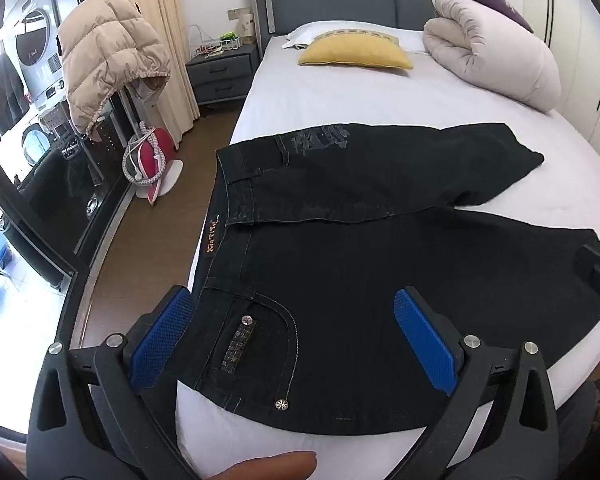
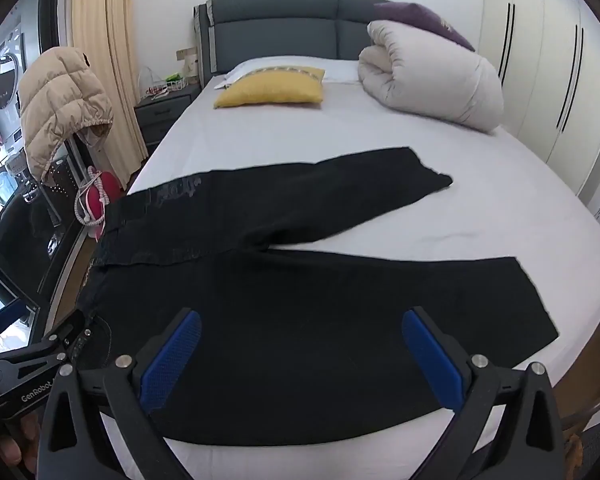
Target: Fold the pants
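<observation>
Black jeans (image 1: 360, 248) lie spread flat on the white bed (image 1: 340, 96), waistband at the left edge, the two legs splayed apart toward the right. My left gripper (image 1: 296, 336) is open and empty, hovering over the near front pocket by the waistband. My right gripper (image 2: 300, 356) is open and empty, above the thigh of the near leg of the jeans (image 2: 320, 300). The left gripper also shows in the right wrist view (image 2: 76, 332) at the lower left, and the right gripper's edge shows at the far right of the left wrist view.
A yellow cushion (image 1: 356, 52), a rolled white duvet (image 1: 496, 56) and a purple pillow lie at the head of the bed. A nightstand (image 1: 220, 72), a beige puffer jacket (image 1: 108, 56) and a red steam iron (image 1: 152, 160) stand left of the bed. Wardrobe doors (image 2: 548, 72) are on the right.
</observation>
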Demonstrator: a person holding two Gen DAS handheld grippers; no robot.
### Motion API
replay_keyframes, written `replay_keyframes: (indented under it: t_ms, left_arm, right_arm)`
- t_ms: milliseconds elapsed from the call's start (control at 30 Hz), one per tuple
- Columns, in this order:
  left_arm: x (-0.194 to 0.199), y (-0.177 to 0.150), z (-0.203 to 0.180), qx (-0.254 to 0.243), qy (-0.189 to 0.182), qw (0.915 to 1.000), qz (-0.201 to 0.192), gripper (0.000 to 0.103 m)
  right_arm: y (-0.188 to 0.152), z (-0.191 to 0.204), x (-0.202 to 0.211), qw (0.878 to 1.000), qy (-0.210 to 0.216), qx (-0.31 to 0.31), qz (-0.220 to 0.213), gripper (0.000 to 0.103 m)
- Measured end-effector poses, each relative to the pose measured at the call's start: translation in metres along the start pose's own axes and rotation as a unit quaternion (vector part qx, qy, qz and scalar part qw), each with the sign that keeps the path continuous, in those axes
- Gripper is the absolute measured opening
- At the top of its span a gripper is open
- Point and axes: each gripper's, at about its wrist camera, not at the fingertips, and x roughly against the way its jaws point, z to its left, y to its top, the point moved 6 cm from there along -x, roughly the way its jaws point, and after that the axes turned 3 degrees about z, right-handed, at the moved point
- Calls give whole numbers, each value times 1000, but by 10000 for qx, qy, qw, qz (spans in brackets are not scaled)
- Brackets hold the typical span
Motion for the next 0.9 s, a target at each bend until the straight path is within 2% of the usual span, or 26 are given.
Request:
replay_keyframes:
  t_ms: [200, 900]
  left_arm:
    - [-5, -6, 1, 51, -46, 10000, 13, 103]
    - [8, -8, 0, 17, -40, 9999, -122, 103]
  right_arm:
    - [-10, 5, -14, 9999, 46, 16, 118, 103]
    - [-10, 8, -10, 9999, 49, 7, 106, 103]
